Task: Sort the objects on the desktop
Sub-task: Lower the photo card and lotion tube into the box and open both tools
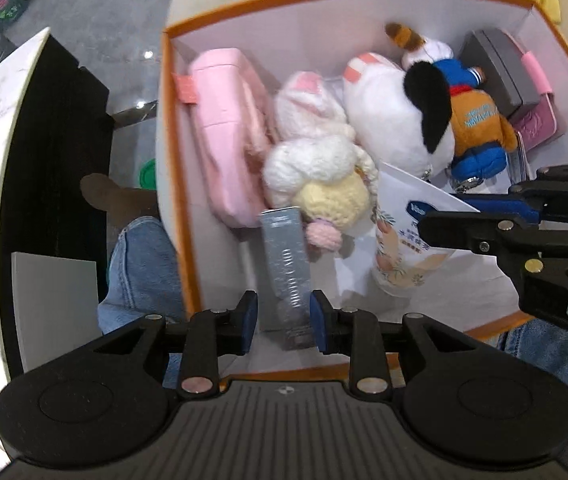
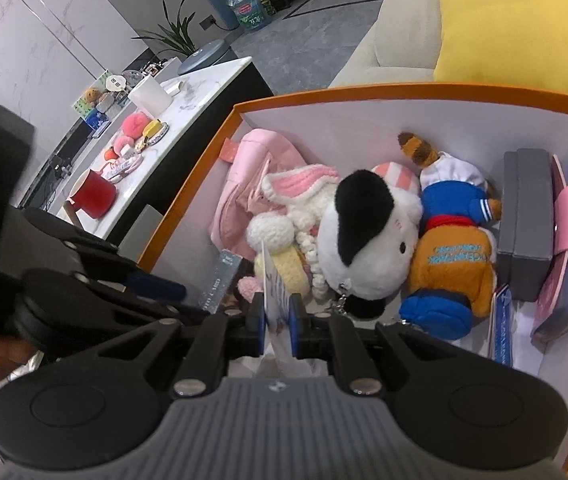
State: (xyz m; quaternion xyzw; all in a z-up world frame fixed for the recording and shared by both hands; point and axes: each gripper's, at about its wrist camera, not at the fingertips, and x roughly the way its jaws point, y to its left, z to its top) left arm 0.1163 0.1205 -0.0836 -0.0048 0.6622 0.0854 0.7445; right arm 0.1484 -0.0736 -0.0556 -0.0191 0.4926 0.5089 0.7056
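An orange box [image 1: 172, 160] with white inner walls lies under both grippers. My left gripper [image 1: 284, 318] points straight down into it, jaws open around a silver tube [image 1: 285, 264]; the left pad stands off the tube, which leans on a knitted doll [image 1: 323, 176]. The right gripper [image 2: 277, 320] is shut on a white tube with a floral print [image 2: 278, 292]. In the left wrist view that white tube [image 1: 403, 216] sticks up at the right, with the right gripper [image 1: 455, 216] on it. The silver tube [image 2: 222, 280] also shows in the right wrist view, beside the left gripper [image 2: 152, 280].
The box also holds a pink pouch [image 1: 224, 120], a black-and-white plush [image 2: 363, 240], an orange-and-blue plush [image 2: 451, 264], a grey case [image 2: 527, 224] and a pink wallet [image 2: 567, 240]. A marble table [image 2: 188, 112] with a red cup [image 2: 94, 194] stands left. Yellow cushion [image 2: 523, 20] behind; jeans [image 1: 140, 264] below.
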